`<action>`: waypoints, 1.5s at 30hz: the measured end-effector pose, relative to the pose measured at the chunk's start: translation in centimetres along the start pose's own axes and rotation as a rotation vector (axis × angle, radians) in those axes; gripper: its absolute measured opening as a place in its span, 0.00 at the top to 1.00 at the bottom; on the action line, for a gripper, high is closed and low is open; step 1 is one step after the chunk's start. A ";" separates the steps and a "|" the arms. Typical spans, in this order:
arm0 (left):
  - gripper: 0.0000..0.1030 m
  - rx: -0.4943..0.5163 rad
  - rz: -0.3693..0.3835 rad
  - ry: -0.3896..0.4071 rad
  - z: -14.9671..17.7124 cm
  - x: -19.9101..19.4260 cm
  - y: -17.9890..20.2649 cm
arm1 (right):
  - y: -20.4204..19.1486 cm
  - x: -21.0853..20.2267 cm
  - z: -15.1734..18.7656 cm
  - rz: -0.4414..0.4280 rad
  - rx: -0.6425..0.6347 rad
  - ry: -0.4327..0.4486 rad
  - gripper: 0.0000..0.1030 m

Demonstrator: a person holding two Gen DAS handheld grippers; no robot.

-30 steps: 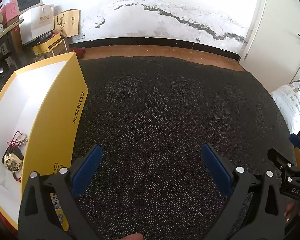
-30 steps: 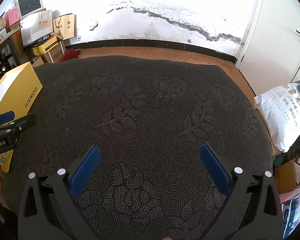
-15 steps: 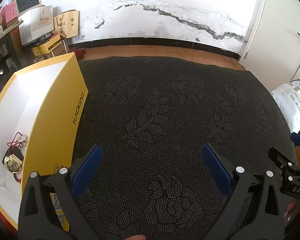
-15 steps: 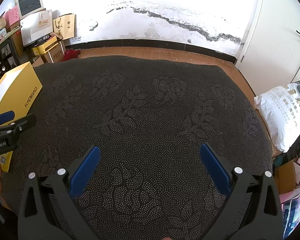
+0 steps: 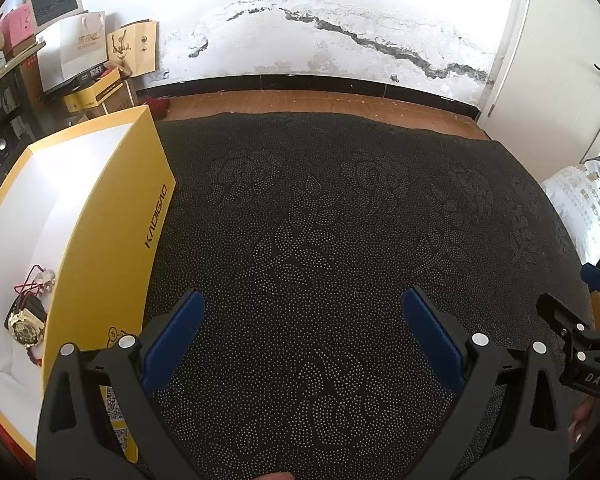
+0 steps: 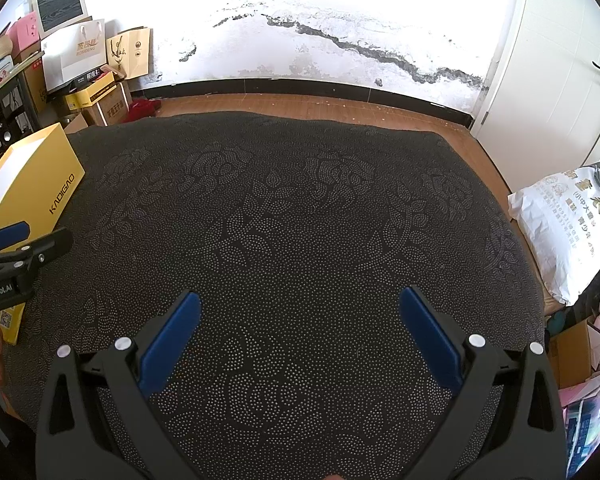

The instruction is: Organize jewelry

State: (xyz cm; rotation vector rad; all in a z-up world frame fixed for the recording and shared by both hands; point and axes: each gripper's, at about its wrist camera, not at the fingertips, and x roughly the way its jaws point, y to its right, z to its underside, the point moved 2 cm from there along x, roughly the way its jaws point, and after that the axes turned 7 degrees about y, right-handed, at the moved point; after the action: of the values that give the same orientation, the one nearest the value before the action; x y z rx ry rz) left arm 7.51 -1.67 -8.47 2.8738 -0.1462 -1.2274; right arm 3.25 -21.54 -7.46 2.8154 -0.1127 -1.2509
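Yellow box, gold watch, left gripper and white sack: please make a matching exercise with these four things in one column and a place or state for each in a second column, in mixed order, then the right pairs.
Things:
1. yellow box
2. gold watch
3. left gripper
4. white sack

Places or states:
A. open, holding nothing
B. on the left part of the black patterned cloth
C. off the right edge of the cloth
D. inside the box, on its white lining

Pairs: 1-B, 2-D, 3-A, 4-C
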 end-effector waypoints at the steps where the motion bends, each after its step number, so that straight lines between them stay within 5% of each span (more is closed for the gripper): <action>1: 0.06 0.000 -0.001 0.000 0.0 0.0 0.0 | 0.1 0.0 0.0 0.000 0.000 0.000 0.06; 45: 0.06 0.016 -0.001 0.000 0.1 0.0 0.2 | 0.1 0.2 -0.1 0.001 -0.007 0.002 0.06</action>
State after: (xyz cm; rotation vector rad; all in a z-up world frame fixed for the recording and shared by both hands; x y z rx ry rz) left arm 7.43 -1.85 -8.56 2.8881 -0.1562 -1.2318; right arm 3.45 -21.64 -7.49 2.8105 -0.1088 -1.2452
